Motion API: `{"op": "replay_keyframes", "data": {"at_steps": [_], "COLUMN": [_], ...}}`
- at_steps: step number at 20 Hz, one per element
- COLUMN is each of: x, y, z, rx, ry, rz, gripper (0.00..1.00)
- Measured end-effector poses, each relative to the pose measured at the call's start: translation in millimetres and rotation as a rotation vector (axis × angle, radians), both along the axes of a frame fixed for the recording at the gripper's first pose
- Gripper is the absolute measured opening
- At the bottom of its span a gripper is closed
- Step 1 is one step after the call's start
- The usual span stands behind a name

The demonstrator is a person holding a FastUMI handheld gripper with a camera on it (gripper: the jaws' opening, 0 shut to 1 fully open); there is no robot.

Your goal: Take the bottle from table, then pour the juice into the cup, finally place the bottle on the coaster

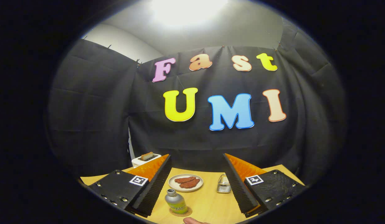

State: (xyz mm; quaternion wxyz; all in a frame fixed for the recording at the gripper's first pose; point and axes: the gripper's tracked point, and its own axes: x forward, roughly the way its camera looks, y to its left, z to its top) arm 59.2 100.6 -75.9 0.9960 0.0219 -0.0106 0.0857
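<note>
Tabletop: bottle upright on coaster, claw spread apart.

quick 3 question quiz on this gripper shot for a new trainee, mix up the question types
1. True or false: the gripper has its fingers shut on the bottle.
2. What does the bottle stand on? A) the plate B) a round coaster C) the toaster
3. Fill in: the plate, beyond the bottle, holds reddish-brown ____ of food.

Key
1. False. The fingers are wide apart, with the bottle low between them, nearer the left finger, touching neither.
2. B. The coaster shows under the bottle's base on the table.
3. Strips. The ribbed glass cup stands apart from the plate, by the right finger; the toaster sits behind the left finger.
</note>
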Motion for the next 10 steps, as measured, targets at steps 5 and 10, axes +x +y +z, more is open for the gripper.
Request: {"op": "replay_keyframes", "data": {"at_steps": [5,10], "x": [-18,-31], "y": [-40,-72], "z": [42,37], "rx": [0.042,0.001], "ry": [-0.013,-0.014], "rz": [-0.061,-0.094], "gripper": [0.98,0.99]}}
